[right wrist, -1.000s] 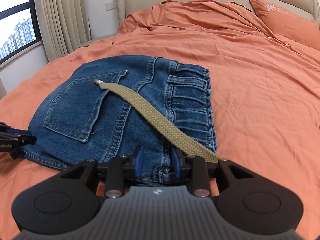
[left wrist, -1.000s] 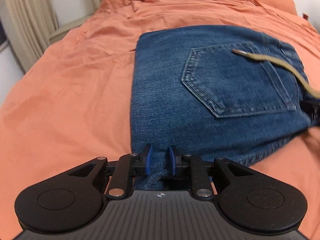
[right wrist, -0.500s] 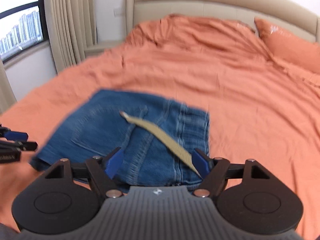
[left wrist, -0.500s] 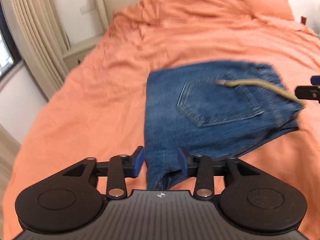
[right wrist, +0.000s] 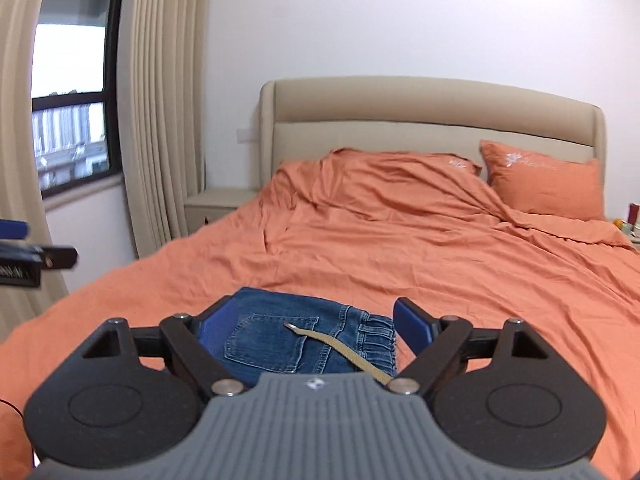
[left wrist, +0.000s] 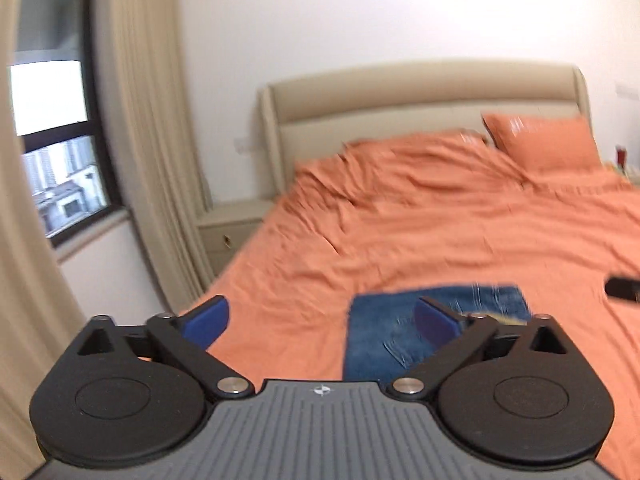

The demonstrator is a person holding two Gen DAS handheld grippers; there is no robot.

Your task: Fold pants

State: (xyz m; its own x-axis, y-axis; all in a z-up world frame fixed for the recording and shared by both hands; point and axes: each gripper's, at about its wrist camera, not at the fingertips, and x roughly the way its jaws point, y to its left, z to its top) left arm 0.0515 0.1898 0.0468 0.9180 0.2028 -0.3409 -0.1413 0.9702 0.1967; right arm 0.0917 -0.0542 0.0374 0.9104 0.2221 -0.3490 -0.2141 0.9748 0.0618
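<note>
Folded pants [right wrist: 304,340] lie flat on the bed [right wrist: 460,264], below and ahead of both wide-open, empty grippers: right gripper [right wrist: 316,330] centred over them, left gripper [left wrist: 320,320] offset to their left.

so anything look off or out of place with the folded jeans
One thing: a tan belt strap lies loose, running diagonally across the back pocket of the folded jeans instead of being tucked in. Otherwise the jeans sit as a compact block on the orange bedspread. Both the left gripper and right gripper are open and clear.
</note>
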